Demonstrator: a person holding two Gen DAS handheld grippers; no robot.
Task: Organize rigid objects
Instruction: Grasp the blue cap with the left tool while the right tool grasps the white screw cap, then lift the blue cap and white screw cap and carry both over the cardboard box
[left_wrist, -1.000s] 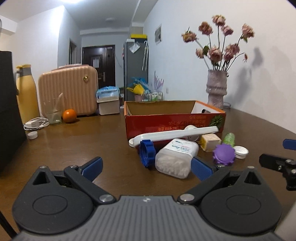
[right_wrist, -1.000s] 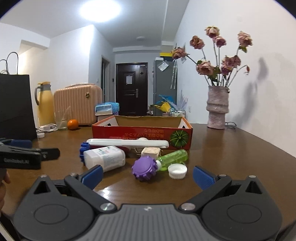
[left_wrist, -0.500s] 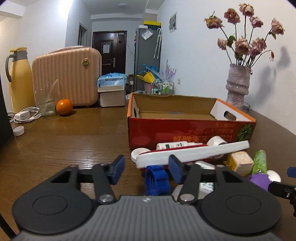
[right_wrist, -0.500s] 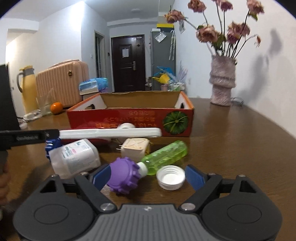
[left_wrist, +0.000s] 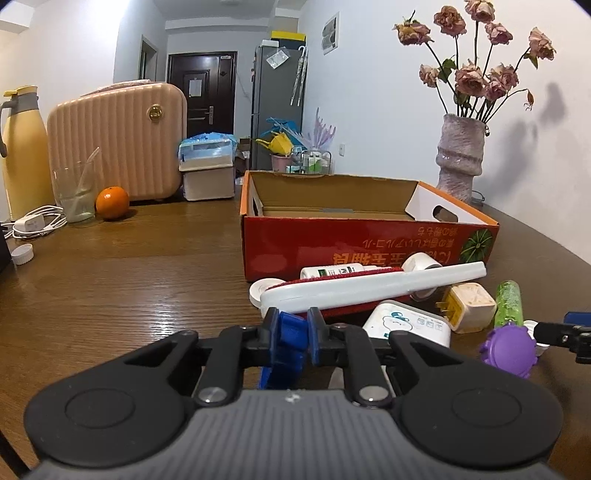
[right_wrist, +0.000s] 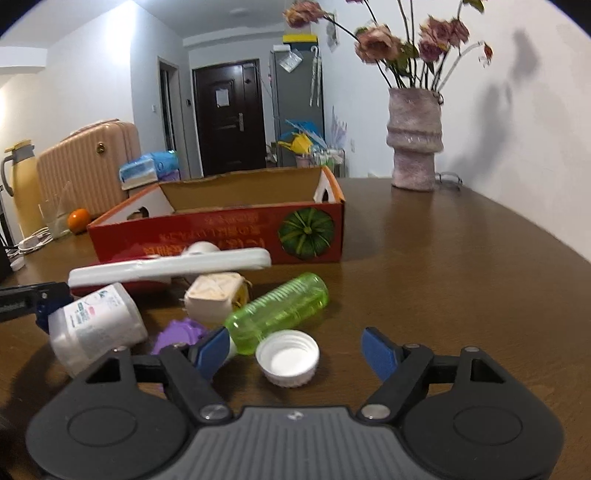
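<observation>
My left gripper (left_wrist: 291, 332) is shut on the blue cap (left_wrist: 286, 345) of a white jar (left_wrist: 408, 326), which also shows in the right wrist view (right_wrist: 96, 326). My right gripper (right_wrist: 295, 350) is open around a white bottle cap (right_wrist: 288, 357) on the table. A green bottle (right_wrist: 279, 308) with a purple lid (right_wrist: 177, 334) lies just beyond. A long white tool (left_wrist: 373, 286) rests across the pile, beside a cream cube (left_wrist: 467, 306). The open red cardboard box (left_wrist: 365, 243) stands behind.
A flower vase (right_wrist: 413, 144) stands at the back right. A pink suitcase (left_wrist: 118, 144), yellow jug (left_wrist: 22, 155), glass (left_wrist: 75, 195), orange (left_wrist: 112, 198) and charger cable (left_wrist: 35, 223) stand at the back left. A small white lid (left_wrist: 22, 254) lies at the left edge.
My left gripper moved forward and closed on the jar's blue cap. My right gripper moved forward and down, so its open fingers now flank the white bottle cap.
</observation>
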